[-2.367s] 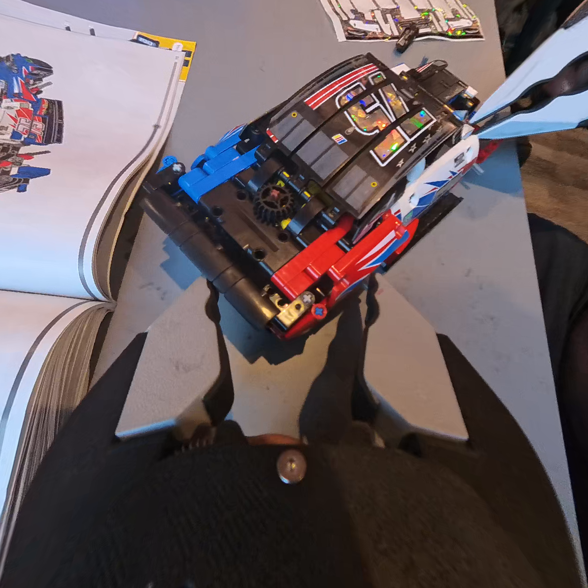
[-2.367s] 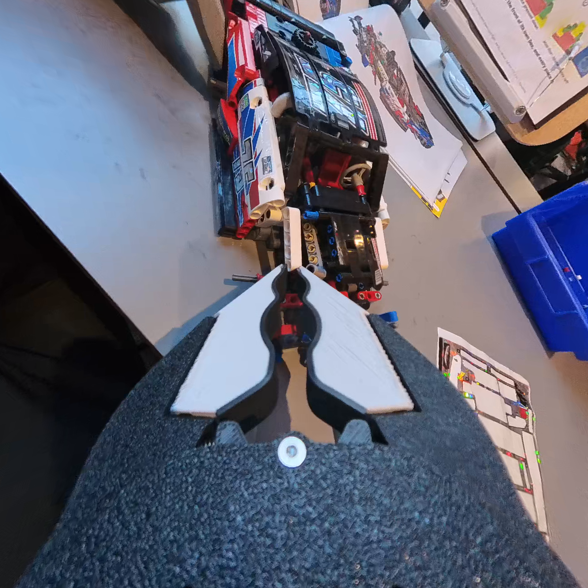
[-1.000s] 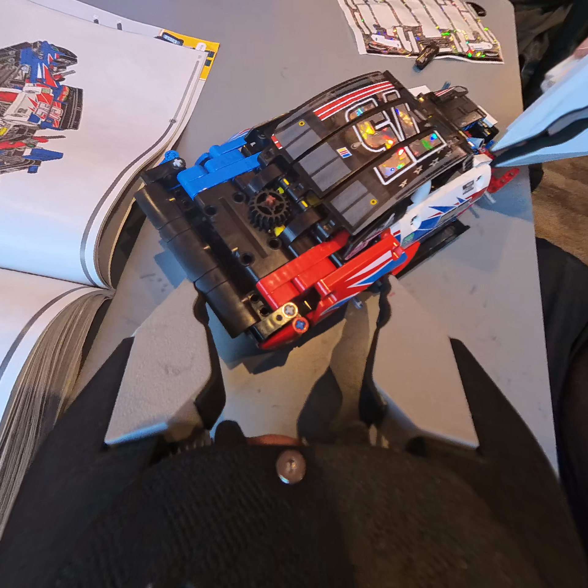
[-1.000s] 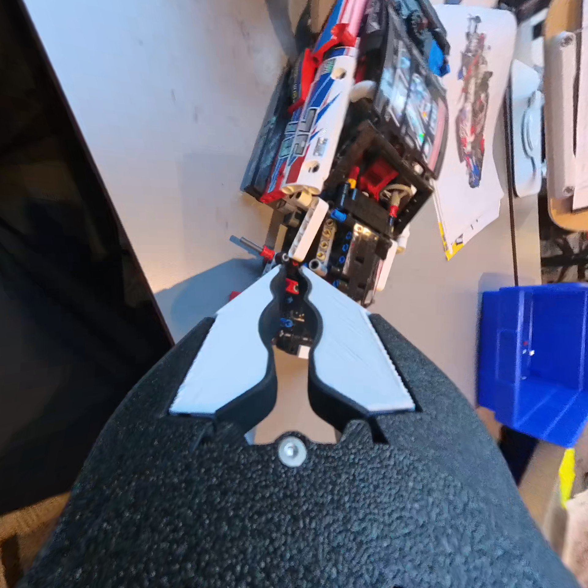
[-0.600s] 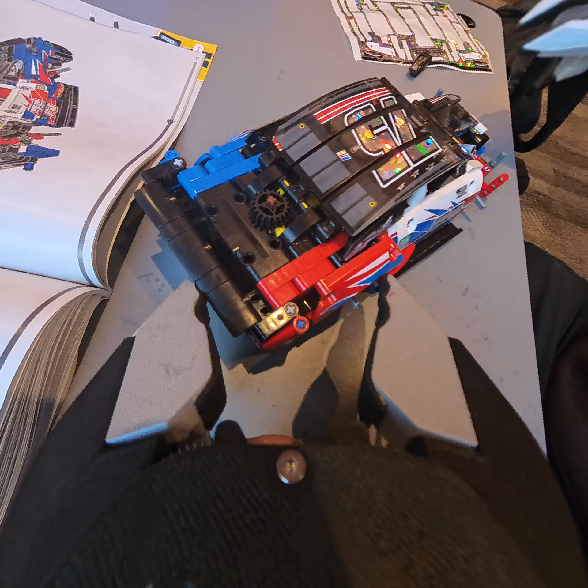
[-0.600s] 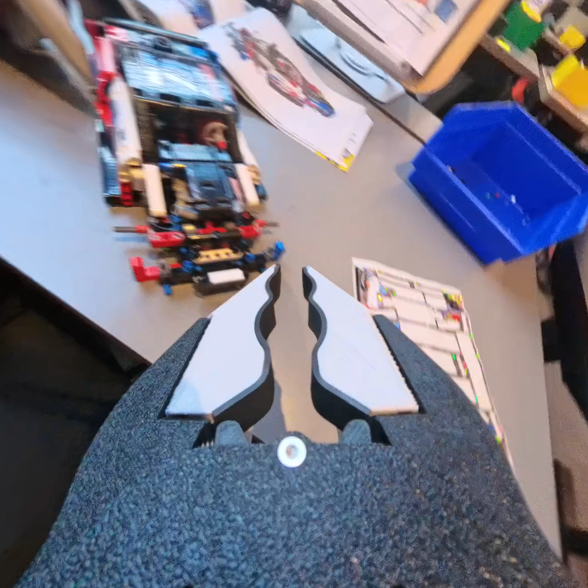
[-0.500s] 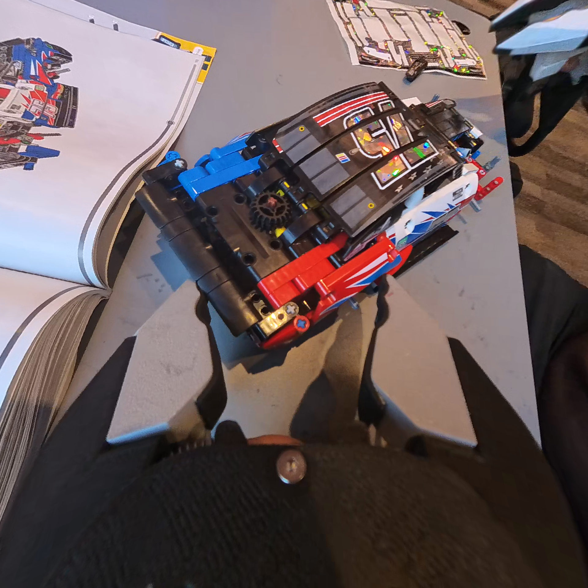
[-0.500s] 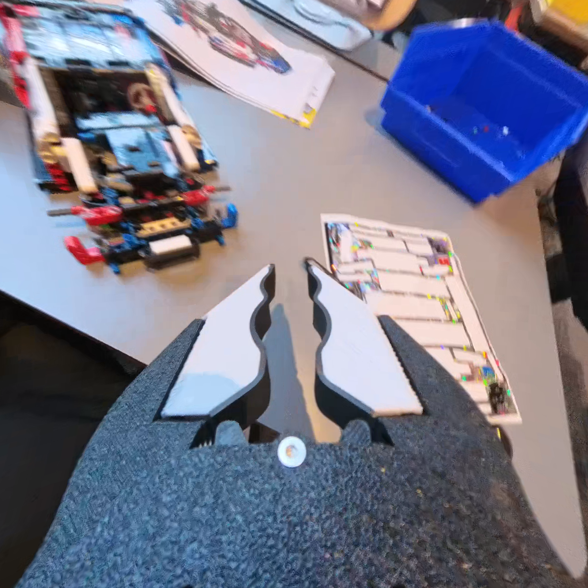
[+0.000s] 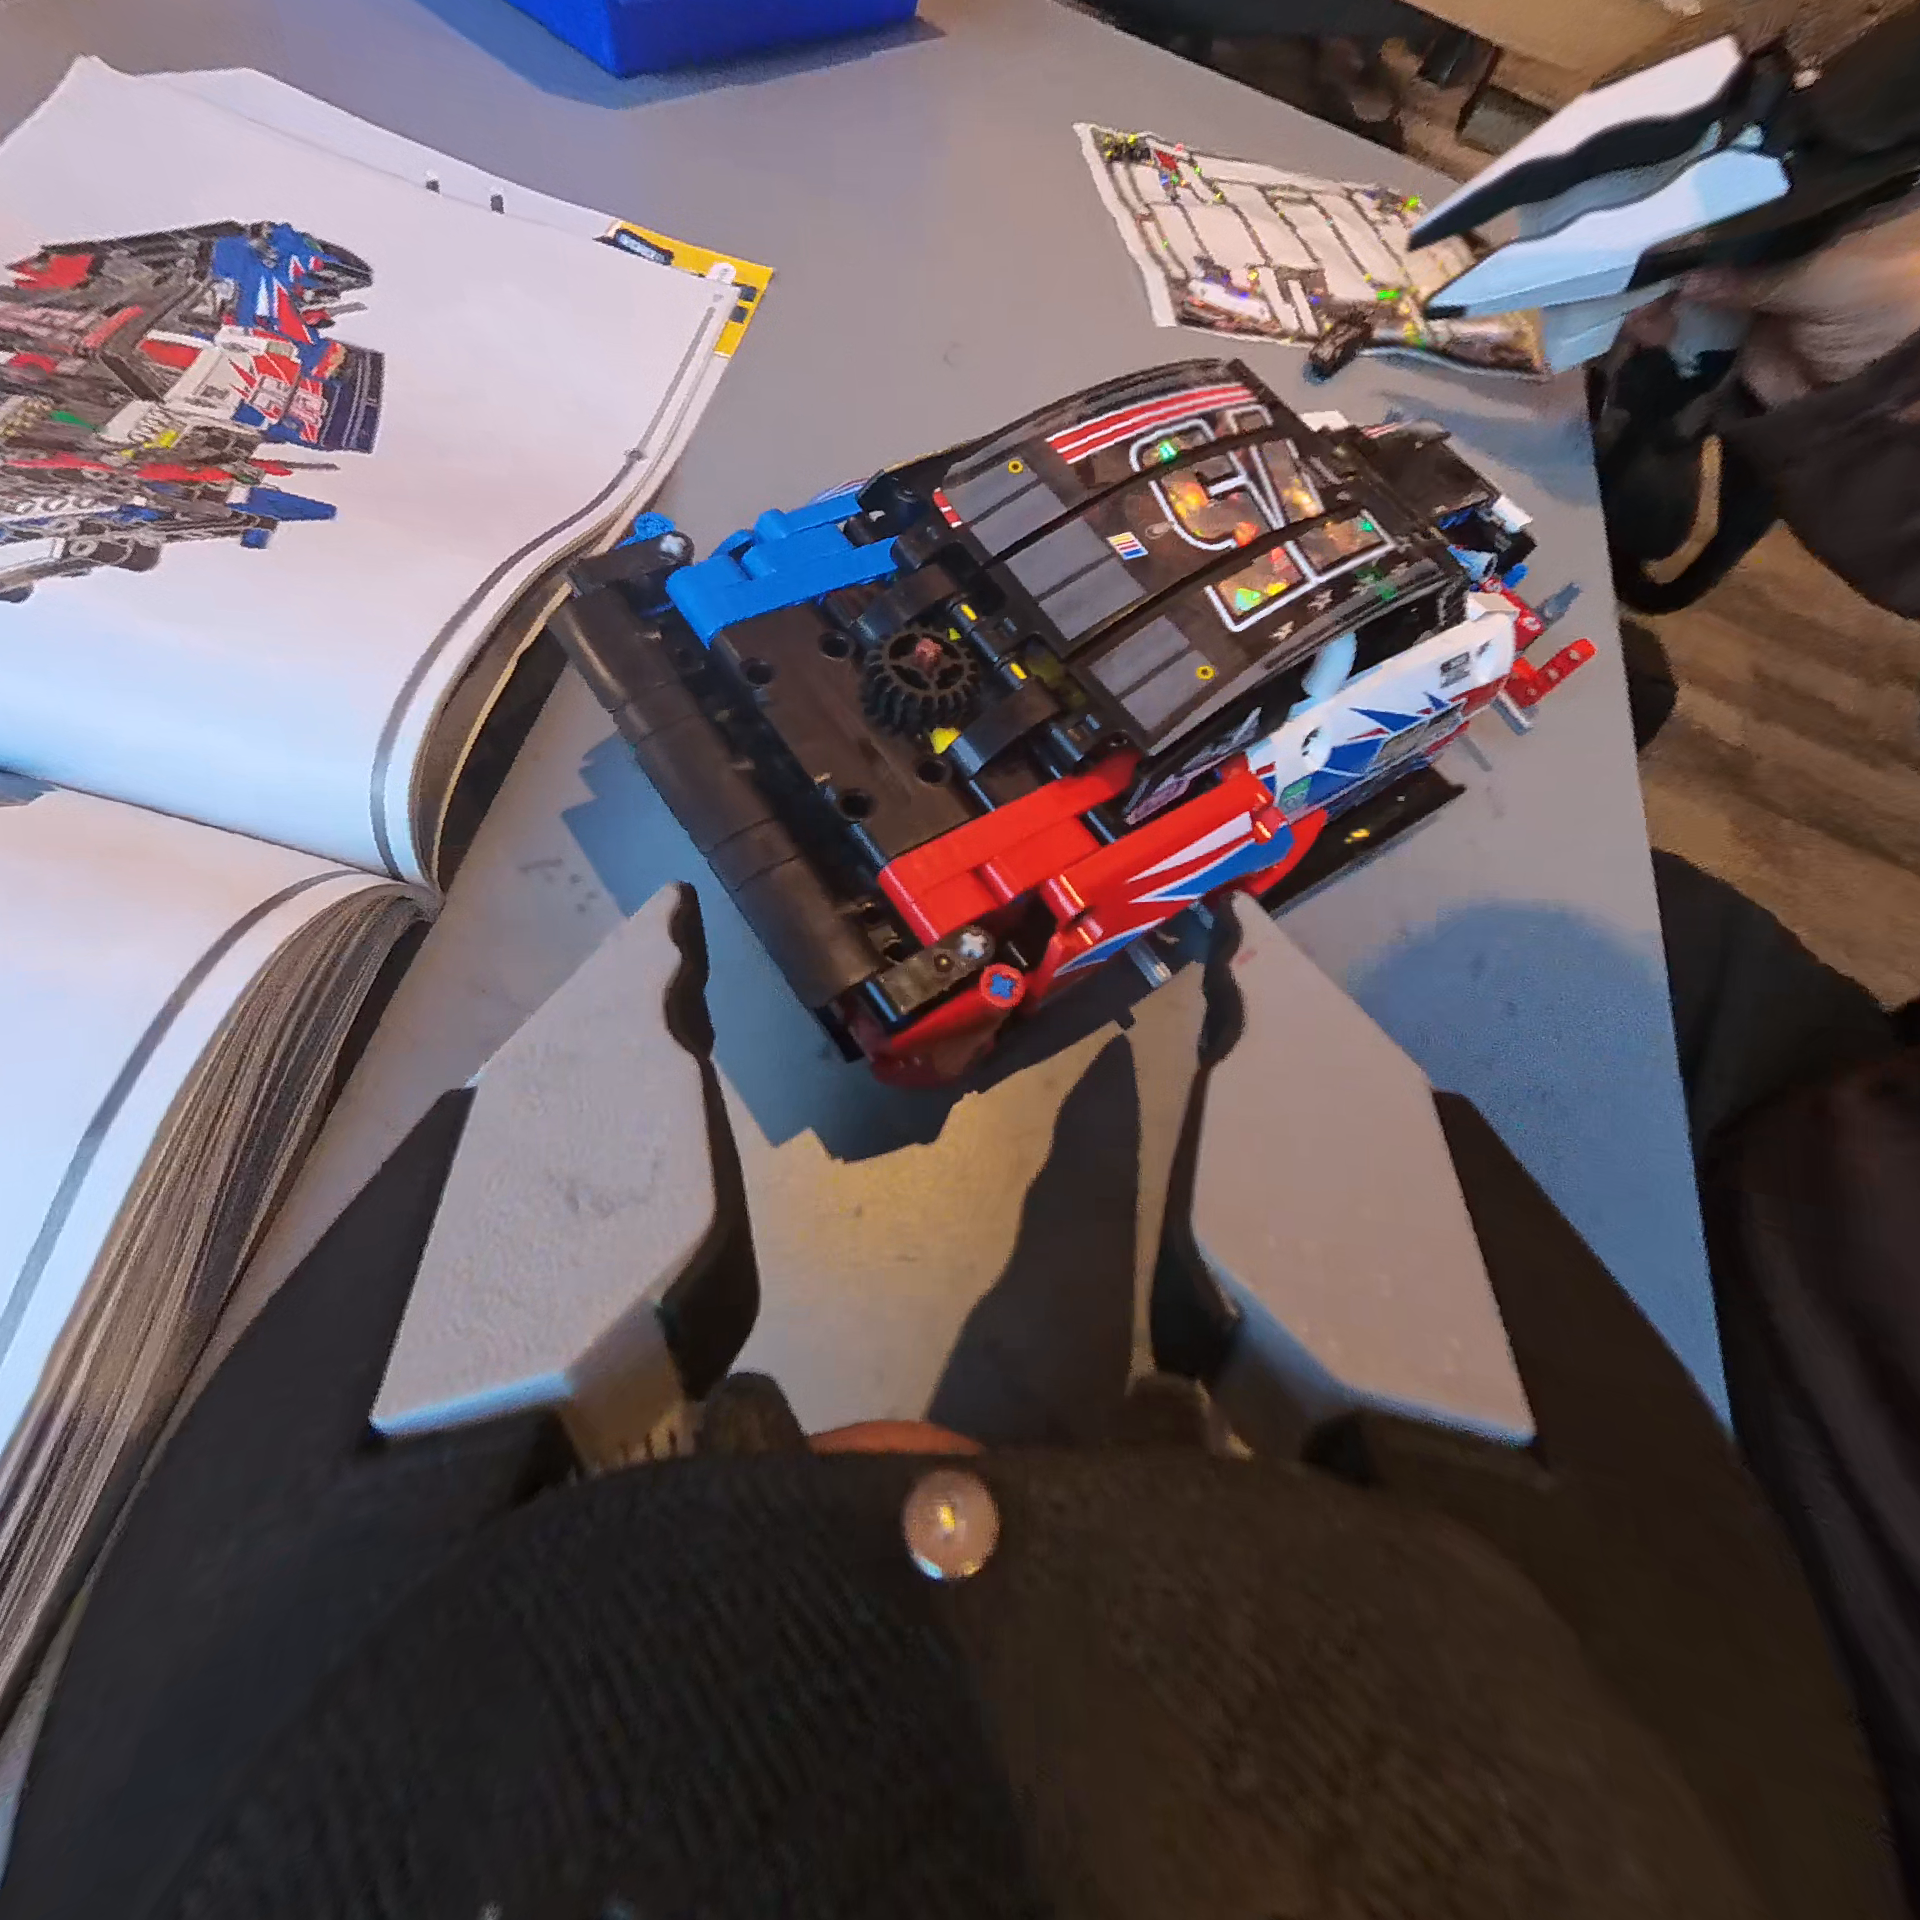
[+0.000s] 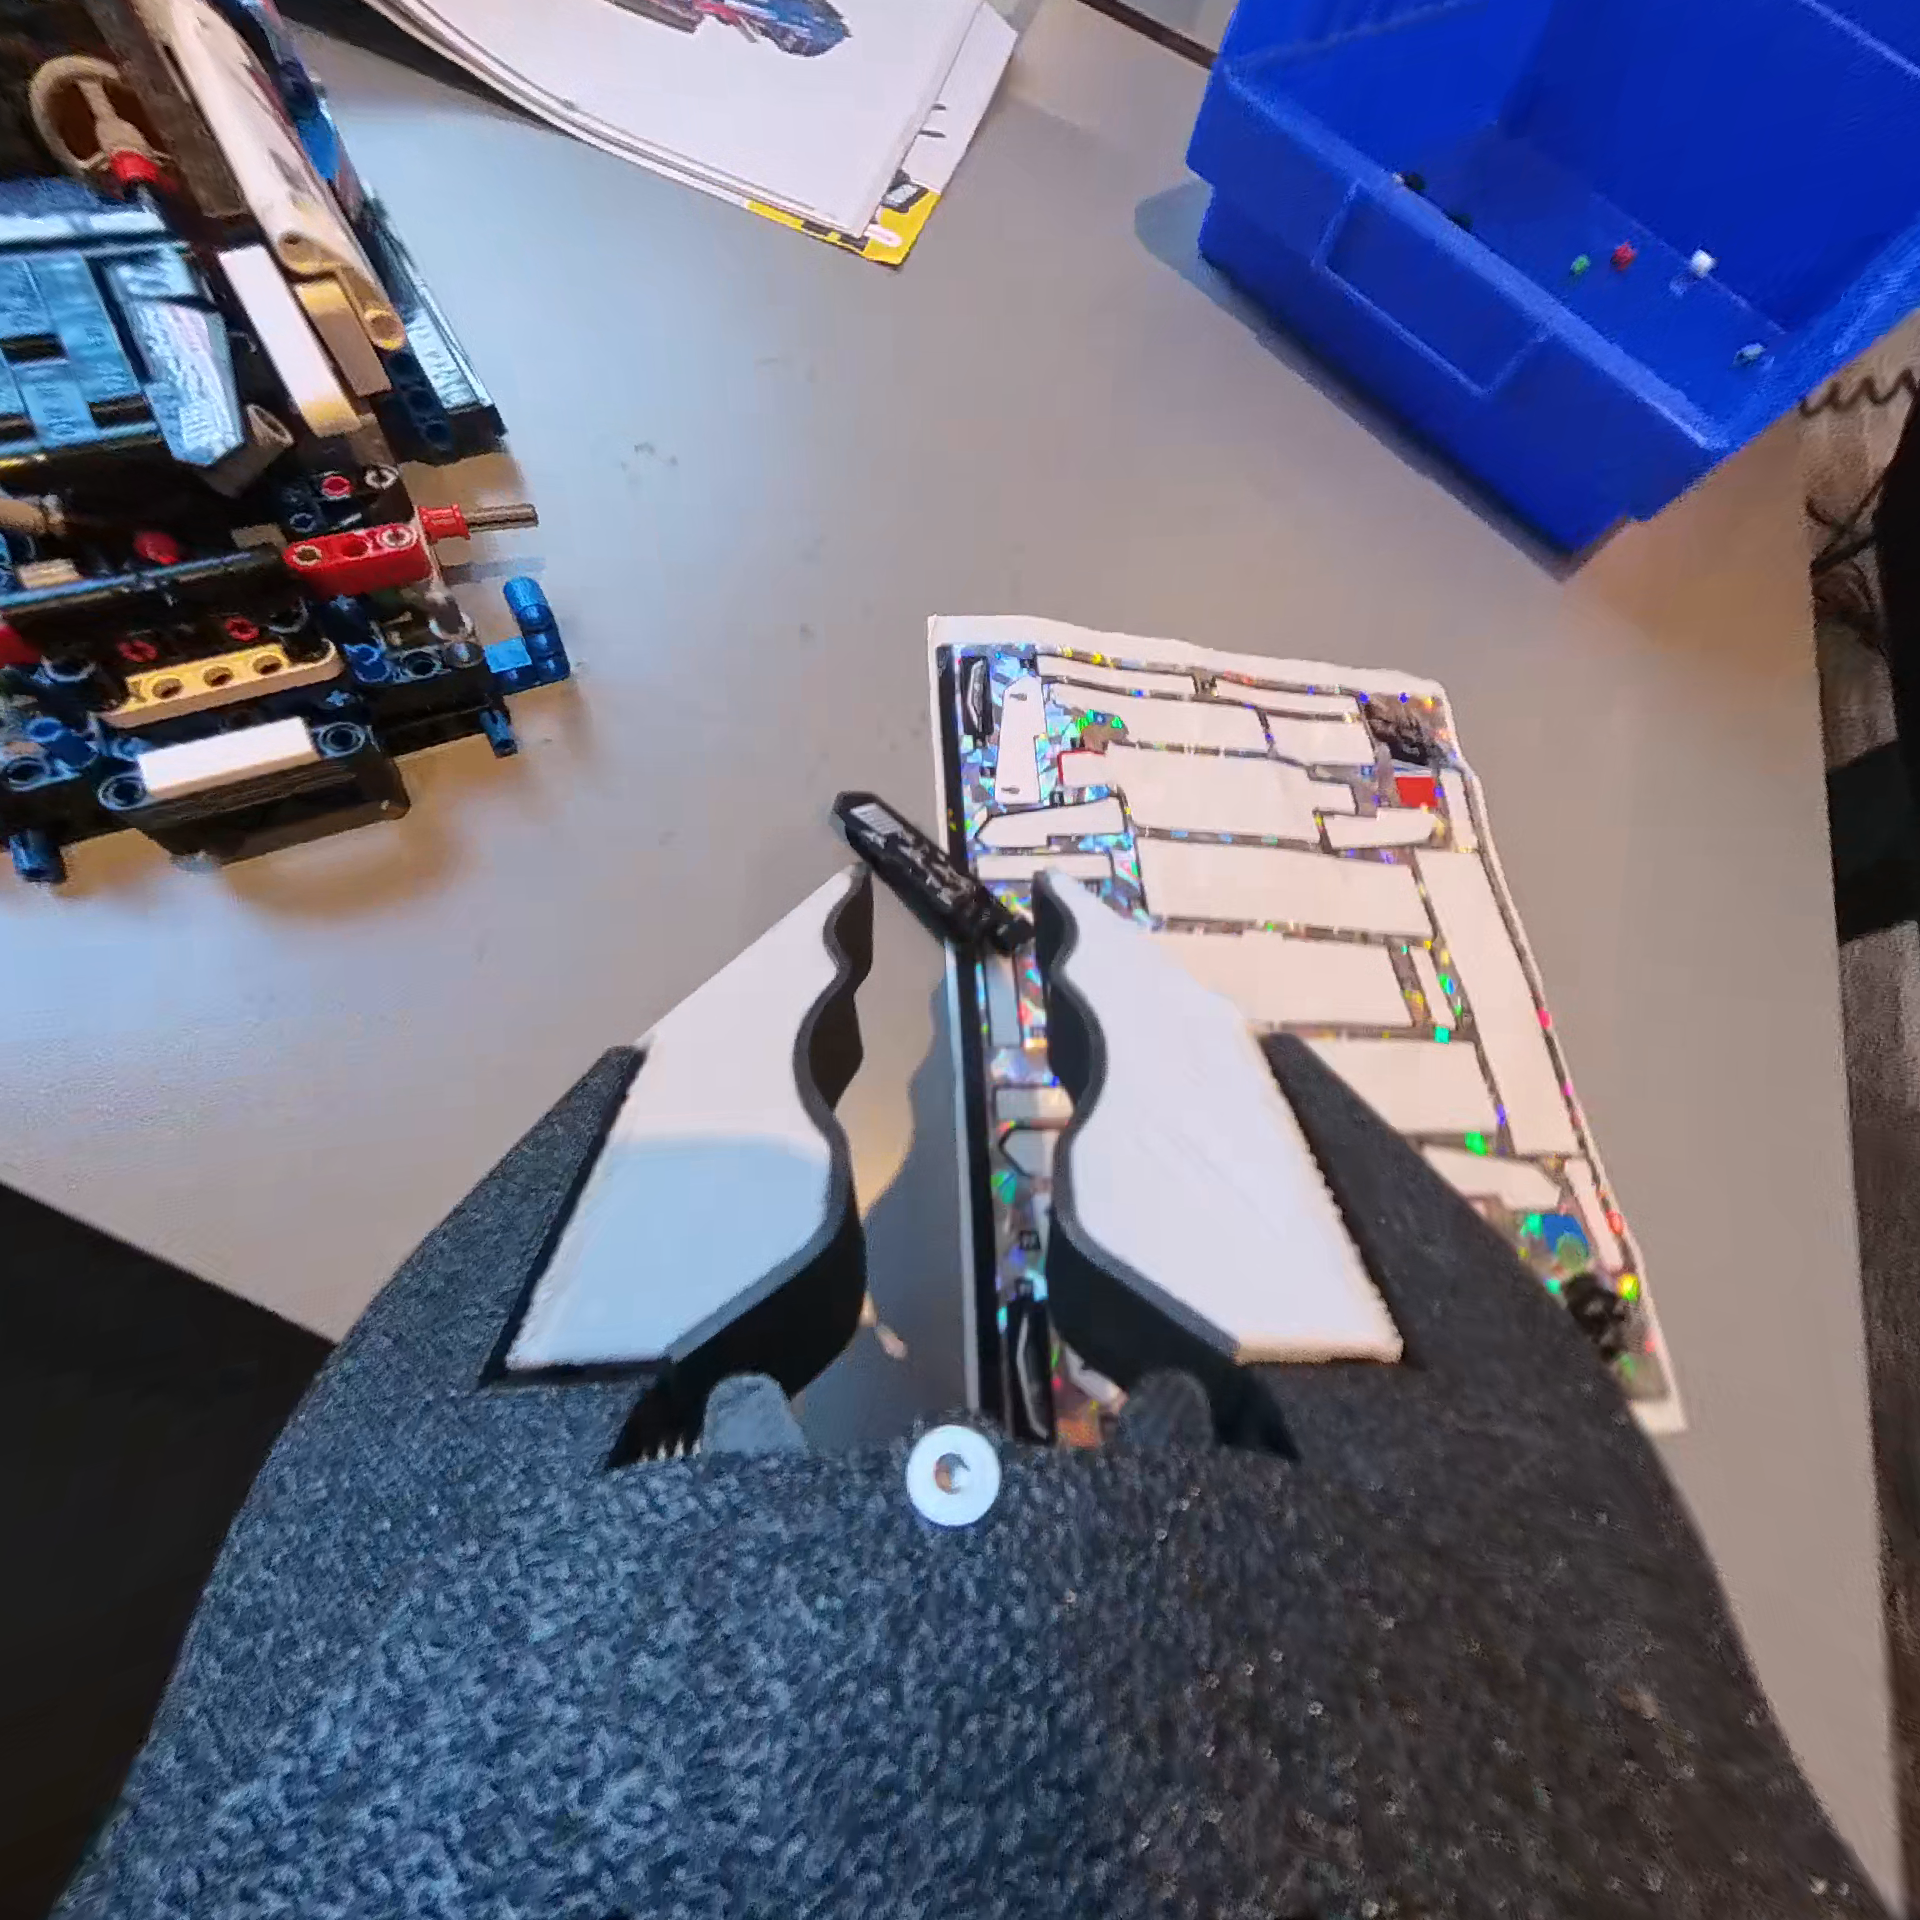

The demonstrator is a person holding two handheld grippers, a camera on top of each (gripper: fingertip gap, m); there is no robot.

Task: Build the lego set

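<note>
The lego car [image 9: 1039, 675], black with red, white and blue panels, lies on the grey table [image 9: 1507, 1039]. My left gripper [image 9: 956, 914] is open, with its fingertips on either side of the car's near red and black corner. My right gripper [image 10: 951, 883] is partly open and empty, just above a small black piece [image 10: 925, 868] that lies at the left edge of the sticker sheet [image 10: 1299, 935]. The piece sits between and just beyond the fingertips. The left wrist view shows the right gripper [image 9: 1429, 275] over that piece [image 9: 1340, 343]. The car's open front end [image 10: 208, 520] is to the left.
An open instruction book [image 9: 312, 520] lies left of the car and also shows in the right wrist view [image 10: 779, 104]. A blue bin [image 10: 1507, 260] with a few tiny parts stands at the far right. The table edge [image 10: 260, 1278] runs close on the near side. My hands' fingertips stand some 35 centimetres from each other.
My right gripper has let go of the car's front end, swung right to the sticker sheet and opened a little over the small black piece. The left gripper and car barely moved.
</note>
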